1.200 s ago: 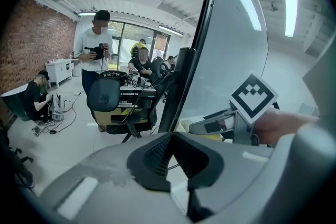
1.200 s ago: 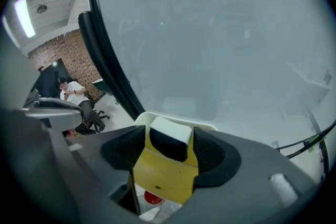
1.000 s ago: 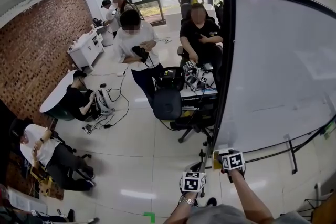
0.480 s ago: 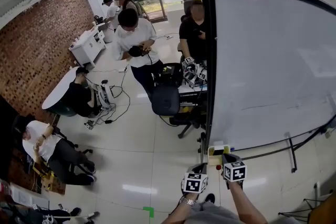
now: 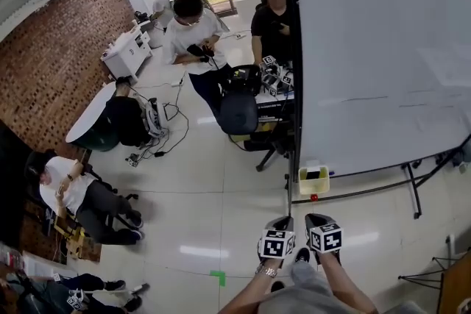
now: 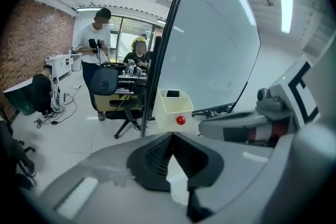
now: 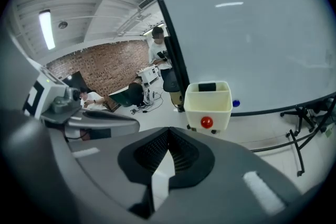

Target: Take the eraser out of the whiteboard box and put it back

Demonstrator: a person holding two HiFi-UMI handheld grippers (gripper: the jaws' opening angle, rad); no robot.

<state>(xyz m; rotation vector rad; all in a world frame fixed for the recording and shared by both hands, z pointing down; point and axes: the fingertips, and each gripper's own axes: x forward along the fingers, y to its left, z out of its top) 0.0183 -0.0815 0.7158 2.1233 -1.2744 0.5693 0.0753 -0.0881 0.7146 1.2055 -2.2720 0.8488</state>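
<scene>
Left gripper [image 6: 169, 136] closed, empty; right gripper [image 7: 168, 131] closed, empty; eraser [image 7: 207, 86] in whiteboard box [image 7: 208, 107]

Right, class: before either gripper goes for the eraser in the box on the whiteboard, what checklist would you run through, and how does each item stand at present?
1. The black eraser lies inside the pale yellow plastic box: ok.
2. The box's top opening is unobstructed: ok.
3. The box hangs at the lower corner of the large white whiteboard: ok.
4. The right gripper has its fingers open for a grasp: not ok; they are shut on nothing.
5. The left gripper is empty: ok; its fingers are shut on nothing.
6. A gripper is at the box: not ok; both are well apart from it.
</scene>
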